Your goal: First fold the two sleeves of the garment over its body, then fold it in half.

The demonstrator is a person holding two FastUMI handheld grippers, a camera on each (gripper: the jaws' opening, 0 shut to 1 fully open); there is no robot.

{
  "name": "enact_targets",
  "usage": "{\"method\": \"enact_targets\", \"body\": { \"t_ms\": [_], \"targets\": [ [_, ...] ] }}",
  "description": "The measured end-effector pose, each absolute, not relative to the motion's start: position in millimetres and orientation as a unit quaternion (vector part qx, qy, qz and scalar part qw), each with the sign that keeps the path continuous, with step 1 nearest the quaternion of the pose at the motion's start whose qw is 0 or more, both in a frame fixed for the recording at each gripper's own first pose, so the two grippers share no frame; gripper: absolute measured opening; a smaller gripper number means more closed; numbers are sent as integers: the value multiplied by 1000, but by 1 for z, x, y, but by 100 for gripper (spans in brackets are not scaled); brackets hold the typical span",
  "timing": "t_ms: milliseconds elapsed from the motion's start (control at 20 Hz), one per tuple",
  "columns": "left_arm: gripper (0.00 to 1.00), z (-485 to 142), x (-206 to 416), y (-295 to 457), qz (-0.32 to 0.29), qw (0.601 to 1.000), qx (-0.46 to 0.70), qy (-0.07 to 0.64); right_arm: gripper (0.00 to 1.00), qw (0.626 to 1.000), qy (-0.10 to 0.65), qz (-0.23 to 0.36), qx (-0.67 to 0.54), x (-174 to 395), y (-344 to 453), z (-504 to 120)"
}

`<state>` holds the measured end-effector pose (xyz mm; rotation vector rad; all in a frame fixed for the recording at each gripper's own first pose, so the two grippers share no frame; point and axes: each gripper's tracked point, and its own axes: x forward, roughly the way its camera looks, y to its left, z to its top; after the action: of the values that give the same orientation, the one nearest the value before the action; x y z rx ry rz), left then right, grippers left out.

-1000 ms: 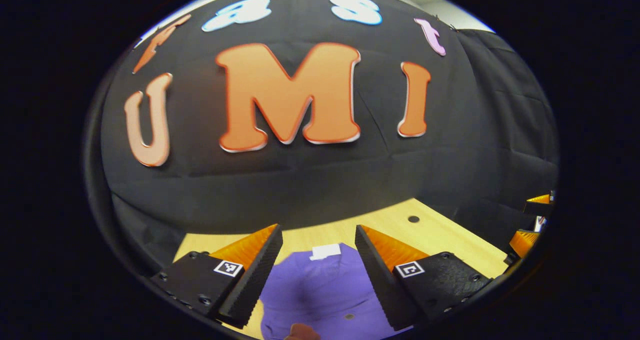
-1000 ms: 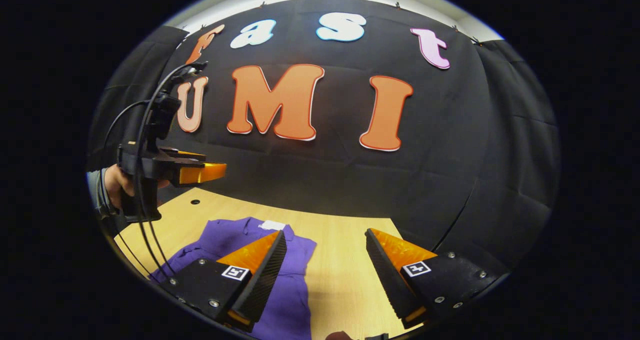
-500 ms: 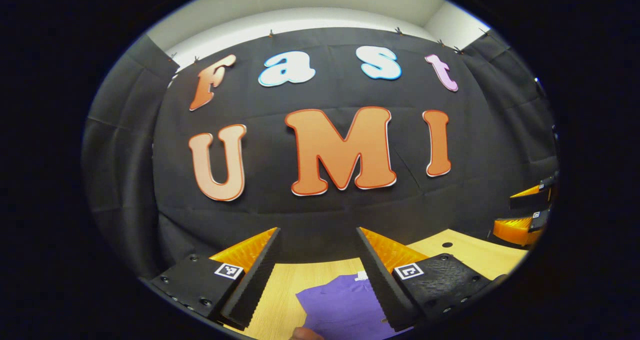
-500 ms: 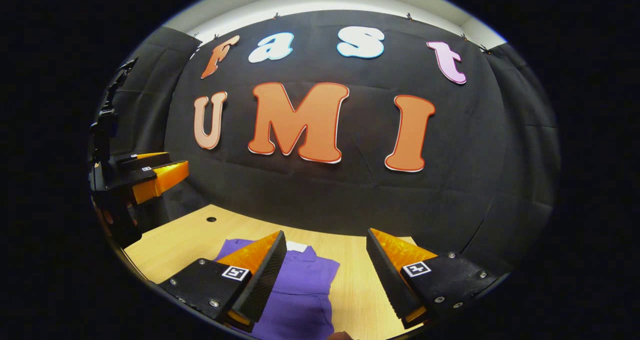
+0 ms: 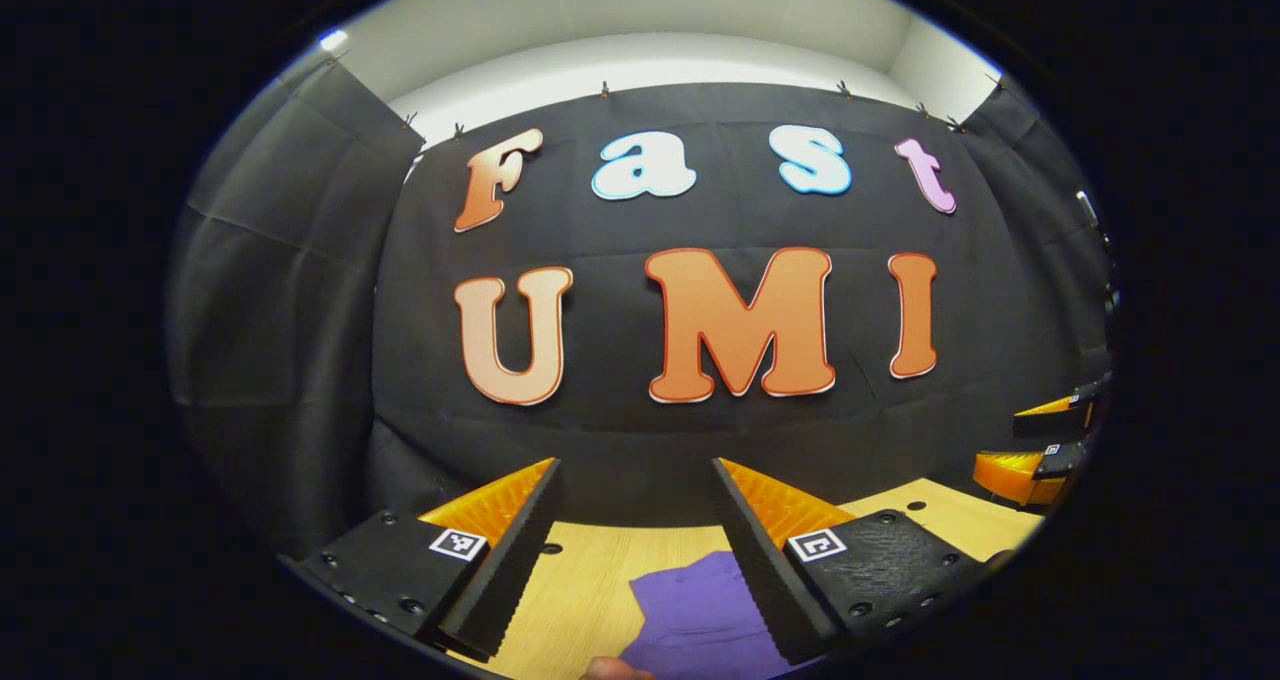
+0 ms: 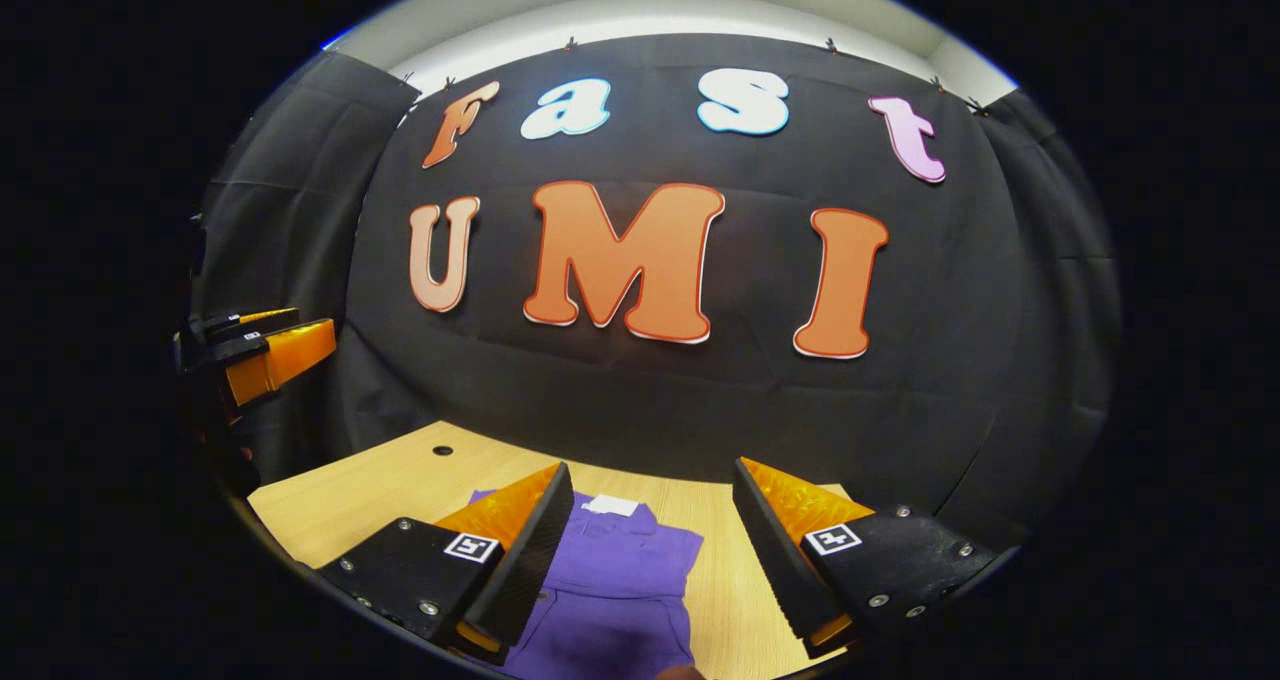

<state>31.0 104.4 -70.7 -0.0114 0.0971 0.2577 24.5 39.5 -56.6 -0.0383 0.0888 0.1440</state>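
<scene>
I find the left hand-held gripper (image 5: 635,520) released: in the left gripper view its two fingers stand well apart with nothing between them, raised above the table (image 5: 580,600) and pointed toward the booth's black cloth wall (image 5: 300,290). Past the gap between the fingers I see one corner of the purple garment (image 5: 690,615) lying flat on the light wood table, partly hidden behind the finger on the right of that view. A round hole (image 5: 917,506) marks the table near its far edge.

At the right rim of the same view I note the right hand-held gripper (image 5: 1040,440), held off the table, its fingers parted.

In the right gripper view, the right hand-held gripper (image 6: 650,530) is likewise released, fingers spread and empty, above the table (image 6: 370,490). Below it the garment (image 6: 620,590) lies in a compact, roughly rectangular shape, with a small white tag (image 6: 610,505) at its far edge, nearest the wall. The finger on the left of this view covers part of the cloth. From these views I cannot tell how many folds are in the garment.

At the left rim of this view the left hand-held gripper (image 6: 265,345) hangs clear of the table, well apart from the garment.
</scene>
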Motion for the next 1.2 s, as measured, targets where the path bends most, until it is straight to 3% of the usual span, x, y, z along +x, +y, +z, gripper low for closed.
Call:
{"method": "enact_targets", "body": {
  "t_ms": [200,550,1000,1200],
  "targets": [
    [92,-116,19,110,131,985,-1,110,95,990,116,73,-21,10,34,-103],
    [94,-223,-16,102,80,960,-4,268,95,972,224,69,-26,-14,18,-180],
    [95,-342,-99,117,83,882,-39,463,96,933,354,69,-9,-56,5,-273],
    [96,-384,-152,125,70,828,-36,555,96,907,417,60,16,-79,0,-313]
  ]
}}
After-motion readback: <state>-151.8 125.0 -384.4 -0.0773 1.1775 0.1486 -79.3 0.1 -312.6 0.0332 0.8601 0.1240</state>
